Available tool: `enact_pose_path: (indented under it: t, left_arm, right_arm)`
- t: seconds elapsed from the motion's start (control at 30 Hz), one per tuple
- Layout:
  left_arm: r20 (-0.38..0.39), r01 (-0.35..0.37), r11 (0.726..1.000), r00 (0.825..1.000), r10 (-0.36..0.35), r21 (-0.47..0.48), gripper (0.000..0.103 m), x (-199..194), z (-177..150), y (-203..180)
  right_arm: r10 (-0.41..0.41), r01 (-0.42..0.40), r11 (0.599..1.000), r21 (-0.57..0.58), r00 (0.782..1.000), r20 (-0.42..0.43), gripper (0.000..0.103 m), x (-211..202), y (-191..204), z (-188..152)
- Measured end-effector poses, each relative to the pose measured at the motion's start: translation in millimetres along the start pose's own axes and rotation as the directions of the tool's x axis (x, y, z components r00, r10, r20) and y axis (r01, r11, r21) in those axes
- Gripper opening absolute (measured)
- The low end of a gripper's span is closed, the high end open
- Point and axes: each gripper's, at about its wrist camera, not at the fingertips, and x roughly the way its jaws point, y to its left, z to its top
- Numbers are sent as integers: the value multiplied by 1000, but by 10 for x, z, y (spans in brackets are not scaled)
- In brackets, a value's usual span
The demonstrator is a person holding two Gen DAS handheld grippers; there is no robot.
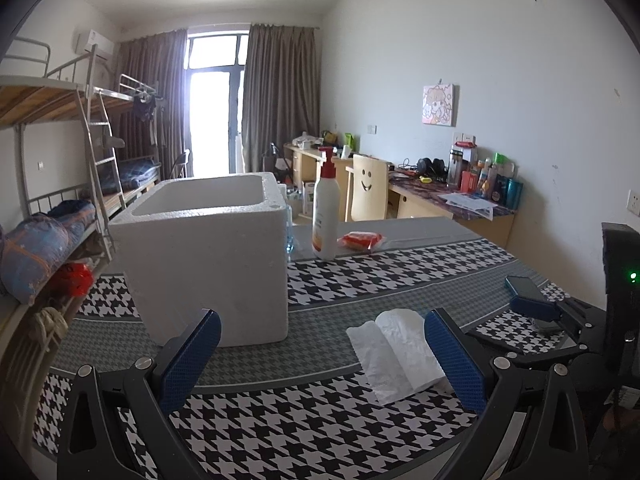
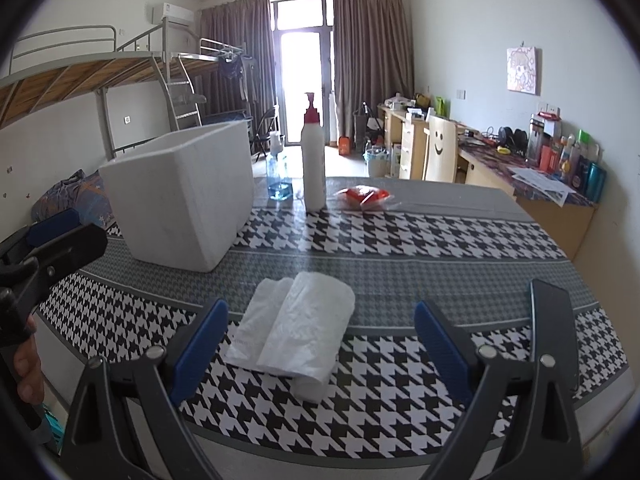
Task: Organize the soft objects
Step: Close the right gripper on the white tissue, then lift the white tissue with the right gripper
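My right hand-held gripper [image 2: 320, 344] hangs spread wide over the houndstooth-clothed counter [image 2: 400, 392], the rolled white plastic bag [image 2: 300, 328] lying between its blue fingers. My left hand-held gripper [image 1: 322, 360] is spread too, holding nothing. Farther off stand the open white foam box [image 1: 208, 256], a white pump bottle [image 2: 313, 172] and a red packet [image 2: 362, 195].

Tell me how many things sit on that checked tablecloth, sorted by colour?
White: 3 (foam box, pump bottle, folded plastic bags)
Red: 1 (packet)
Clear with blue liquid: 1 (small bottle)
Total: 5
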Motion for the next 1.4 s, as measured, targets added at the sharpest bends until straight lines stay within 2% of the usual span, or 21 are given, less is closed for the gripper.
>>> enact_pose_path:
  t: [0.23, 0.37, 0.7, 0.77, 1.0, 1.07, 1.17, 1.33, 1.4]
  left_arm:
    - [-23, 8, 1000, 1000, -8, 10, 102, 51, -47, -41]
    - [-38, 13, 1000, 999, -13, 6, 102, 86, -72, -37]
    - [-71, 32, 999, 997, -31, 13, 102, 163, -115, -86]
    - [-74, 35, 999, 997, -34, 14, 102, 175, -119, -94]
    - [-92, 35, 999, 995, -34, 8, 102, 241, -146, -91]
    - [-98, 38, 999, 994, -37, 8, 102, 265, -162, -91]
    - [-109, 35, 999, 993, -34, 7, 102, 289, -180, -91]
    - [-106, 34, 999, 994, -34, 3, 102, 272, -182, -80]
    - [-110, 32, 999, 993, -32, 4, 102, 273, -192, -74]
  right_arm:
    - [14, -13, 1000, 8, 998, -65, 85, 197, -30, -108]
    - [54, -52, 999, 16, 993, -102, 74, 284, -50, -143]
    - [69, -68, 998, 17, 984, -163, 71, 465, -28, -205]
    - [75, -73, 997, 21, 981, -179, 60, 512, -35, -211]
    - [92, -86, 996, 36, 971, -220, 42, 624, -34, -254]
    - [97, -90, 995, 42, 968, -232, 30, 654, -60, -249]
    - [96, -88, 995, 47, 968, -232, 19, 664, -88, -239]
    - [104, -93, 994, 57, 968, -231, 5, 663, -138, -213]
    - [102, -91, 994, 58, 968, -229, 3, 663, -152, -209]
